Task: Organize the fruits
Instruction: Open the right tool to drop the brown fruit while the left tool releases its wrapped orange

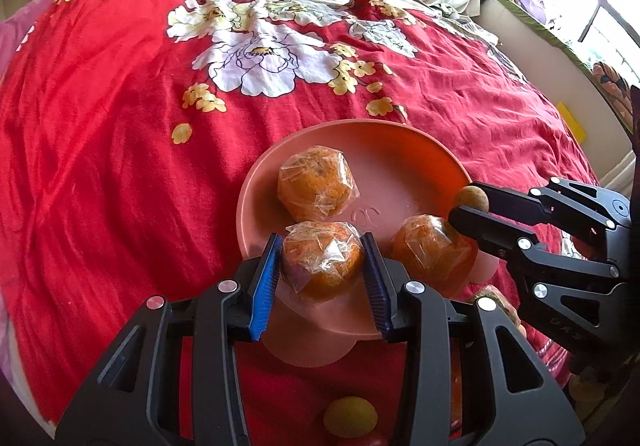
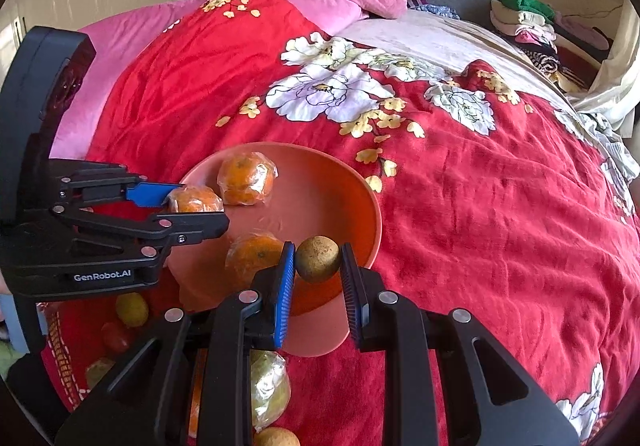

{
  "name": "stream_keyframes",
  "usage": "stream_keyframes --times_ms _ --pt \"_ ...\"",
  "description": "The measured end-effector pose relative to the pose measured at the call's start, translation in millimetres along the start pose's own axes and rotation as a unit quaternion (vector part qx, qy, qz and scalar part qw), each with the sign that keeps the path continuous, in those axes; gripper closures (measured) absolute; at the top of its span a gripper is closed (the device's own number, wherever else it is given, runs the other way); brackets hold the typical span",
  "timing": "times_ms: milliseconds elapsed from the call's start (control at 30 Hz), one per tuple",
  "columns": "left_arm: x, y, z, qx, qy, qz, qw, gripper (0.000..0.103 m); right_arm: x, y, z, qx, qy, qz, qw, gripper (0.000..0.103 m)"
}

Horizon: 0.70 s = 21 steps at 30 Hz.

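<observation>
Over the pink bowl [image 1: 400, 142], left gripper [image 1: 322, 270] clamps a film-wrapped orange [image 1: 320, 266]; right gripper [image 2: 318, 260] clamps a brown speckled fruit [image 2: 318, 258].

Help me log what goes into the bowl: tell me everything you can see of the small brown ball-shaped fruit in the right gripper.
The small brown fruit is round, with dull, rough, speckled tan skin and no plastic wrap, unlike the oranges nearby. The right gripper is shut on it, one ribbed pad pressing each side. It hangs over the near rim of the pink bowl, close to a wrapped orange; whether it touches either cannot be told.
</observation>
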State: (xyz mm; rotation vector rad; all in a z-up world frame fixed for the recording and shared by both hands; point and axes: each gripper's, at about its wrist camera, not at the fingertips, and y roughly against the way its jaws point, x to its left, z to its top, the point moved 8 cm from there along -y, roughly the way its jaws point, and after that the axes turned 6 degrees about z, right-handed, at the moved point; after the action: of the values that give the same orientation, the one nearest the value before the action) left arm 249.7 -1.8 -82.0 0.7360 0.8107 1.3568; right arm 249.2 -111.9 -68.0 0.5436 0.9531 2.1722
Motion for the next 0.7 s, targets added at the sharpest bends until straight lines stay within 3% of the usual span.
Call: stream_keyframes --times_ms 700 --pt "0.5 -0.9 0.1 0.000 0.000 0.000 1.0000 0.071 0.8 -10.0 -0.6 0.005 0.001 0.001 1.000 0.080"
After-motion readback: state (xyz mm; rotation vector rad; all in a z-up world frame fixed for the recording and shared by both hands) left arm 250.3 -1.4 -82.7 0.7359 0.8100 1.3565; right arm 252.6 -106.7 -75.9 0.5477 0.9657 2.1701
